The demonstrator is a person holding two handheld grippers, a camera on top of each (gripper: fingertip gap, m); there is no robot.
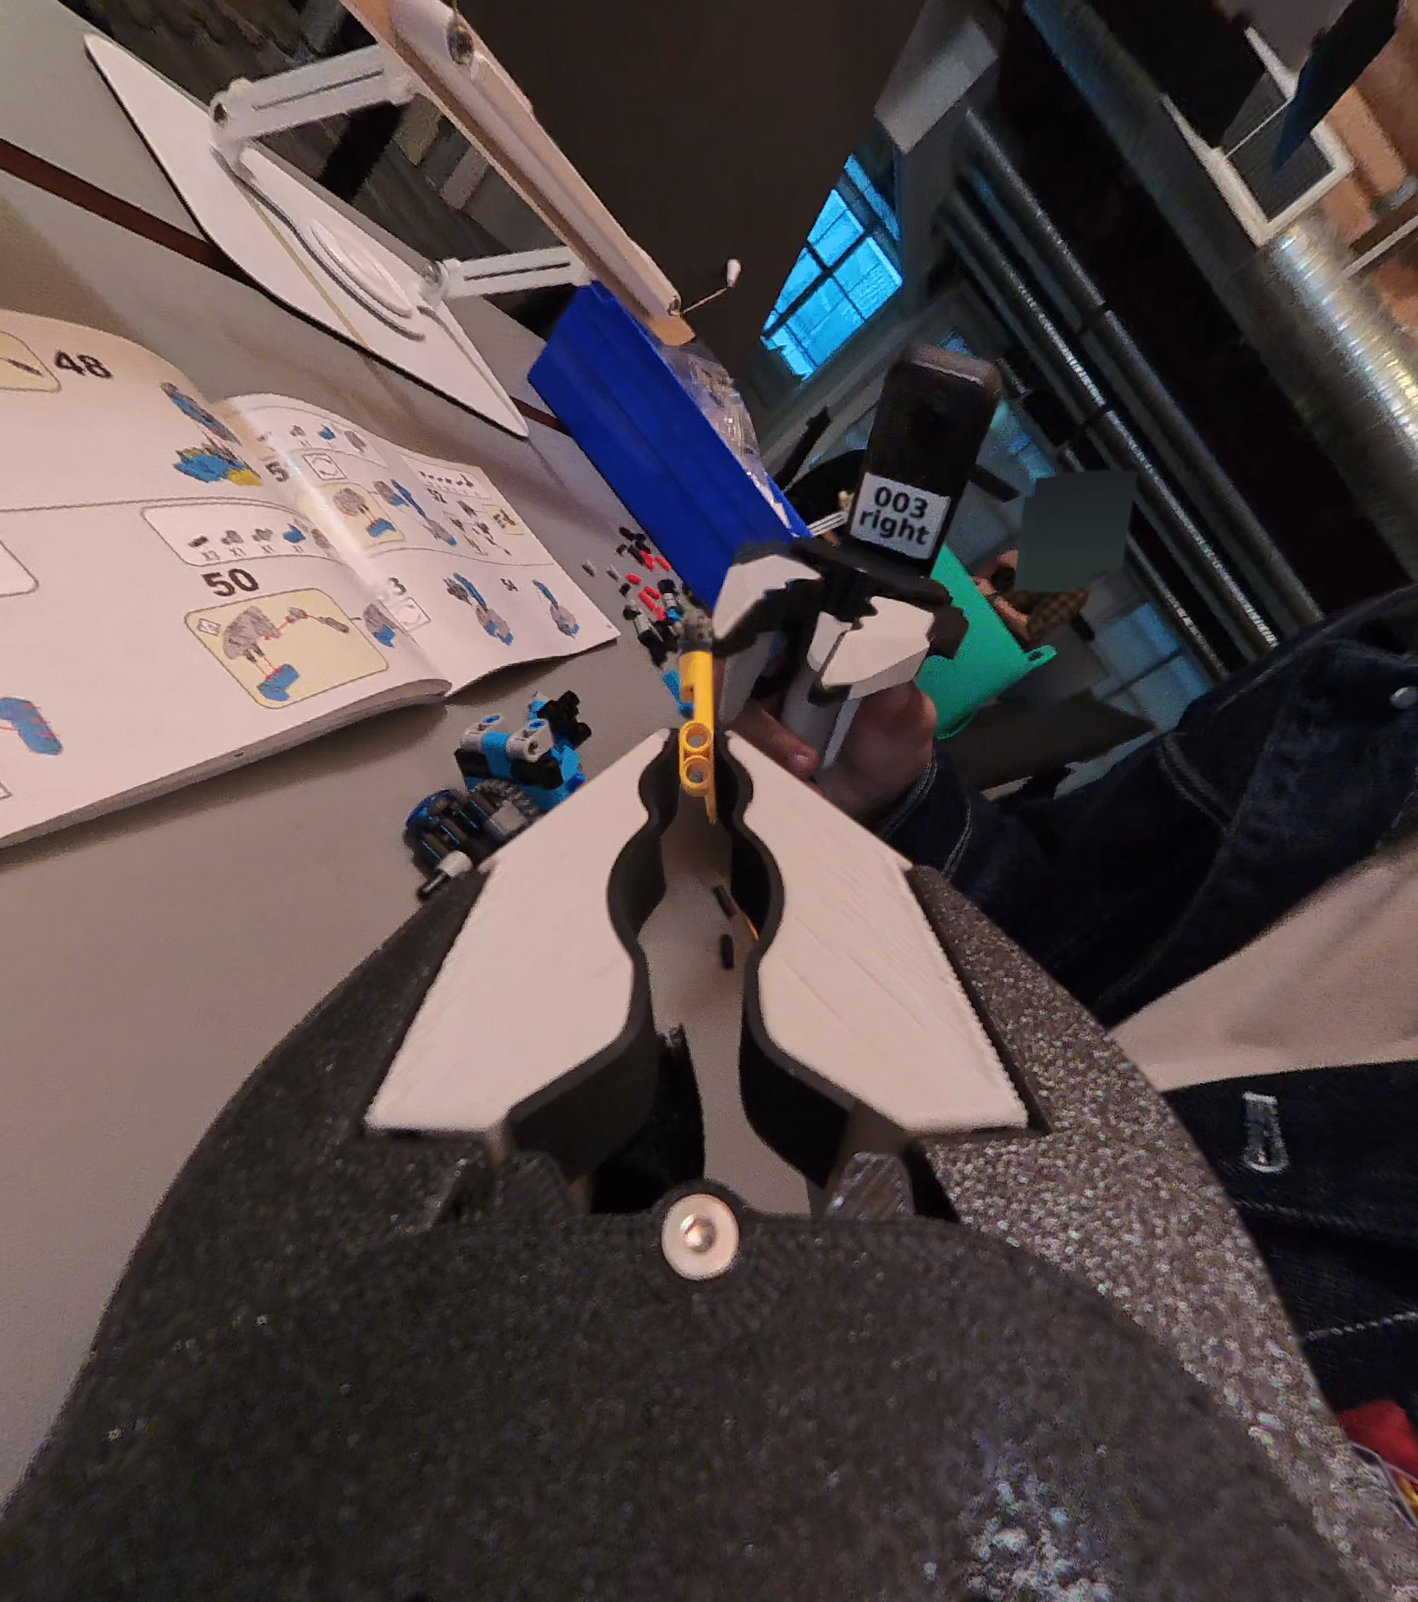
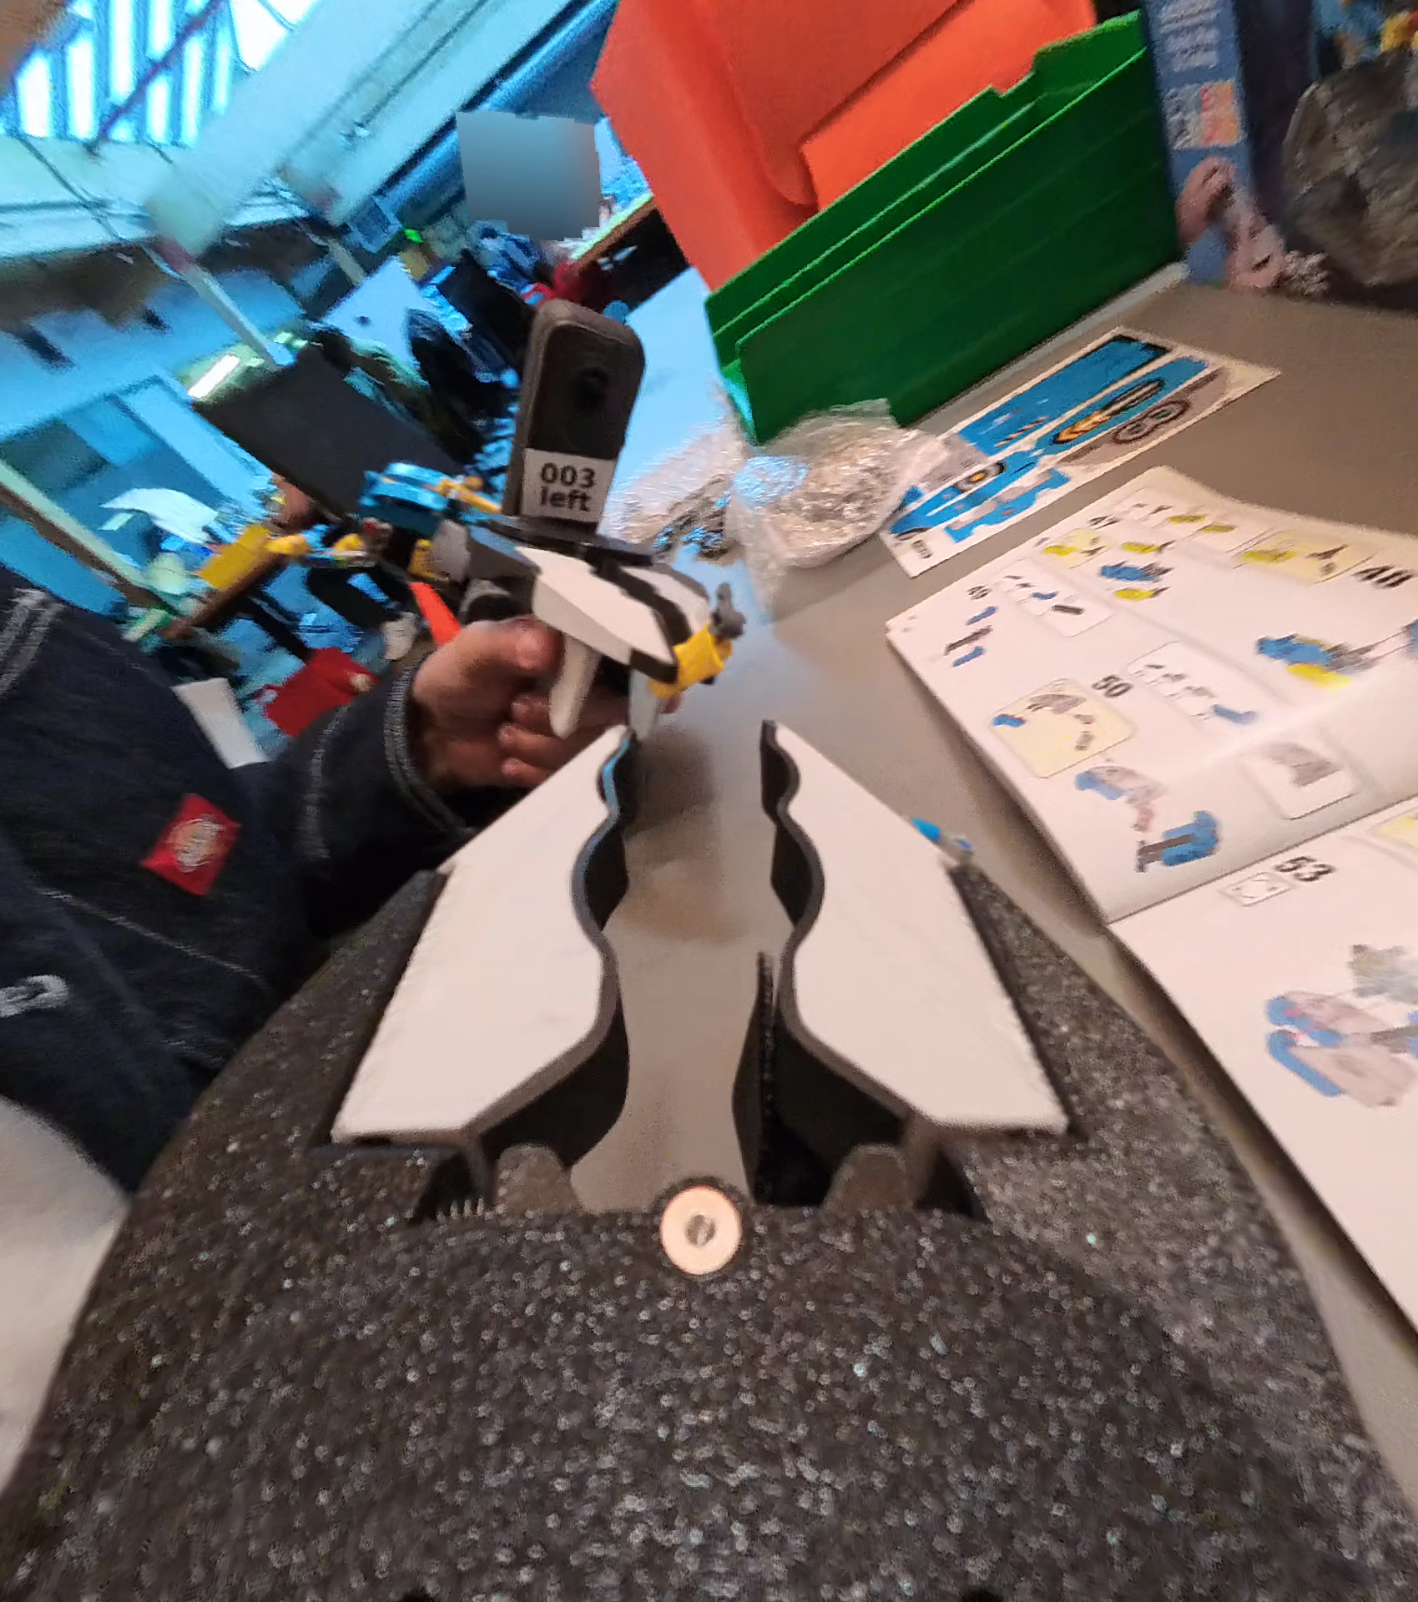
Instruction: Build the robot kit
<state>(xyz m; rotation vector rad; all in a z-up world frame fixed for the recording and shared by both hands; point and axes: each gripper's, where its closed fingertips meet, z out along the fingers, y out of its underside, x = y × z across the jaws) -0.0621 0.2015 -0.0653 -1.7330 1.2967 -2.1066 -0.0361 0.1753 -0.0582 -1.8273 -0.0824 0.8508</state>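
The left tongs (image 1: 696, 763) are pinching a yellow beam (image 1: 696, 737), a long plastic building piece with round holes, between their tips; the jaws are nearly closed on it, gripping its near end so the rest sticks out forward, free to be worked on. In the right wrist view the same left tongs (image 2: 692, 663) are showing the yellow beam (image 2: 698, 659) held above the counter (image 2: 844, 693) with a small grey part at its far end.

The right tongs (image 2: 696, 737) are standing open with a clear gap between the tips and nothing held, hovering low over the counter just short of the yellow beam. From the left wrist view the right tongs (image 1: 783, 641) are sitting just behind the beam, a person's hand (image 1: 870, 737) wrapped around their handle.

Left of the yellow beam, an instruction booklet (image 1: 167, 589) is lying open on the counter, likely so its pictured steps can be read while working. Between booklet and beam a blue and black part-built model (image 1: 506, 780) is resting, and beyond the beam small loose pieces (image 1: 644, 581) are scattered beside a blue bin (image 1: 644, 433). In the right wrist view a green bin (image 2: 948, 286) and crumpled clear bags (image 2: 818, 485) are lying farther back from the beam.
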